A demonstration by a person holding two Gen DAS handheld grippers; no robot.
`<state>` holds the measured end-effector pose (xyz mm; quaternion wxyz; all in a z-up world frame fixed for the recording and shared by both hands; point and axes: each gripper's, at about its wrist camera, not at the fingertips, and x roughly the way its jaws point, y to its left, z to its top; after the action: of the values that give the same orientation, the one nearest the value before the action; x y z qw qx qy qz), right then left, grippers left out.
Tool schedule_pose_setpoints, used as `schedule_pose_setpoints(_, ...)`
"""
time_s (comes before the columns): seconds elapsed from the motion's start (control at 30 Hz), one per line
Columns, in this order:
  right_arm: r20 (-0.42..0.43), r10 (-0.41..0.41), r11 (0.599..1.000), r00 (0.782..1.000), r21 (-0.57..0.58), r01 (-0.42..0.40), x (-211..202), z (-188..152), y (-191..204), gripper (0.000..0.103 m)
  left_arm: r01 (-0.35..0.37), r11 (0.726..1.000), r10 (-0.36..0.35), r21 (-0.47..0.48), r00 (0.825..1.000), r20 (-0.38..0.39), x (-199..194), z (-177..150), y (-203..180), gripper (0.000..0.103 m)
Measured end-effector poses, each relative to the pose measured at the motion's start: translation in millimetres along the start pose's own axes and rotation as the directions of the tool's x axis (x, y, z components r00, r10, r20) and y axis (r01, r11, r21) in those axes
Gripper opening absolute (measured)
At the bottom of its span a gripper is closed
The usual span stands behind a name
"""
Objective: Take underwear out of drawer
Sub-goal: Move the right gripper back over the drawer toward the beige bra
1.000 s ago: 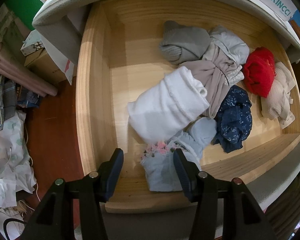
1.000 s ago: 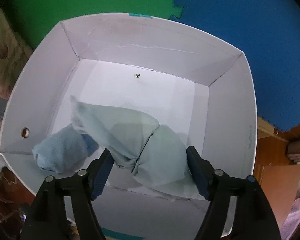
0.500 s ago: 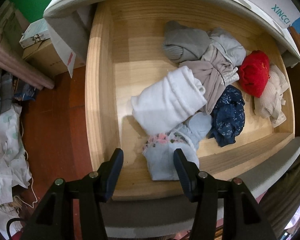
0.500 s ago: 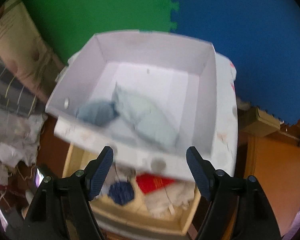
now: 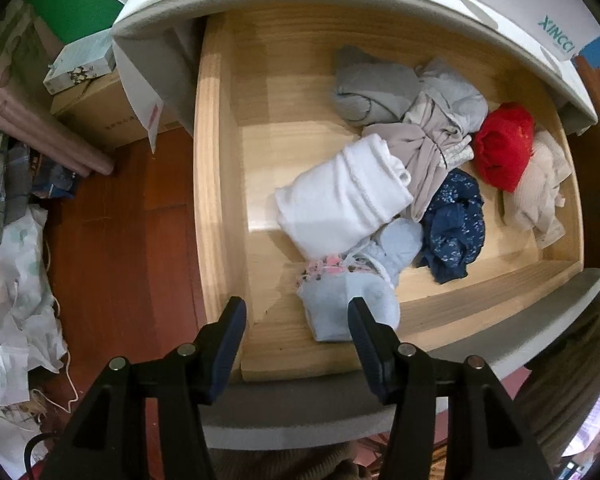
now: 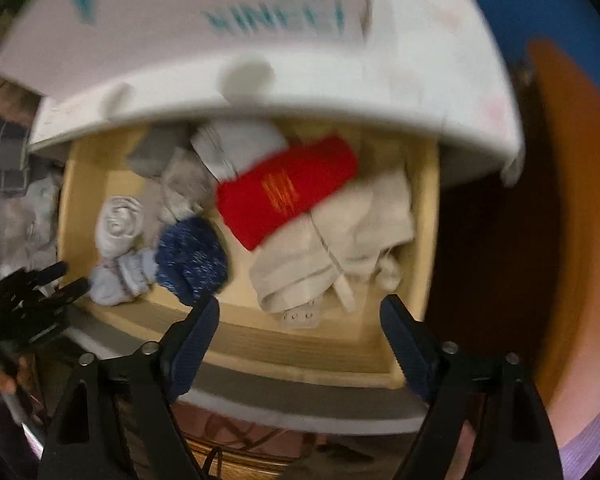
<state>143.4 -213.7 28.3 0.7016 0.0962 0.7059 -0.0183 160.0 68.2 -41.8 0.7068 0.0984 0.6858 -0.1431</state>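
Note:
The open wooden drawer [image 5: 216, 184] holds several rolled pieces of underwear: white [image 5: 344, 200], grey [image 5: 368, 92], red [image 5: 500, 146], dark blue [image 5: 454, 228], beige [image 5: 540, 196] and pale blue [image 5: 348, 300]. My left gripper [image 5: 296, 316] is open and empty above the drawer's front left corner, next to the pale blue piece. My right gripper [image 6: 300, 320] is open and empty above the drawer's front edge [image 6: 300, 352], between the dark blue [image 6: 192, 260] and beige [image 6: 332, 248] pieces. The red roll [image 6: 288, 188] lies behind. The right wrist view is blurred.
A white box marked XINCCI [image 5: 556, 40] sits on the cabinet top over the drawer's back; it also shows in the right wrist view [image 6: 220, 32]. Cardboard boxes [image 5: 100, 104], fabric and paper clutter [image 5: 16, 260] lie on the red-brown floor at left.
My right gripper has swung from over the white box, where a pale green piece lies, down to the drawer. My left gripper has pulled back from the drawer a little.

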Motion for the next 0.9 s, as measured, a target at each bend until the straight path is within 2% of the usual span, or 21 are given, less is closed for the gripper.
schedule_pose_setpoints(0.07, -0.038, -0.005, 0.999, 0.999, 0.034, 0.007, 23, 2, -3, 0.086, 0.007, 1.0, -0.007, -0.003, 1.0, 0.006, -2, 1, 1, 0.056)
schedule_pose_setpoints(0.37, -0.037, -0.08, 0.996, 0.996, 0.041, 0.081, 71, 19, 6, 0.088, 0.018, 1.0, -0.018, -0.003, 1.0, -0.009, 10, 3, -7, 0.058)
schedule_pose_setpoints(0.47, -0.022, -0.133, 0.991, 0.991, 0.031, 0.134, 79, 24, 7, 0.094, 0.025, 1.0, -0.025, -0.008, 1.0, -0.01, 13, 5, -8, 0.058)
schedule_pose_setpoints(0.63, 0.012, -0.242, 0.968, 0.97, -0.057, 0.242, 92, 26, 13, 0.096, 0.026, 1.0, -0.026, -0.006, 1.0, -0.016, 17, 6, -8, 0.058)
schedule_pose_setpoints(0.67, 0.017, -0.255, 0.964, 0.967, -0.072, 0.255, 94, 25, 14, 0.093, 0.026, 1.0, -0.026, -0.008, 1.0, -0.017, 18, 6, -9, 0.058)
schedule_pose_setpoints(0.73, 0.028, -0.285, 0.954, 0.958, -0.091, 0.286, 96, 23, 12, 0.077, 0.028, 1.0, -0.029, -0.012, 0.999, -0.019, 19, 6, -10, 0.058)
schedule_pose_setpoints(0.9, 0.034, -0.286, 0.95, 0.958, -0.124, 0.288, 94, 15, 9, 0.068, 0.026, 1.0, -0.027, -0.015, 0.999, -0.025, 24, 9, -15, 0.058)
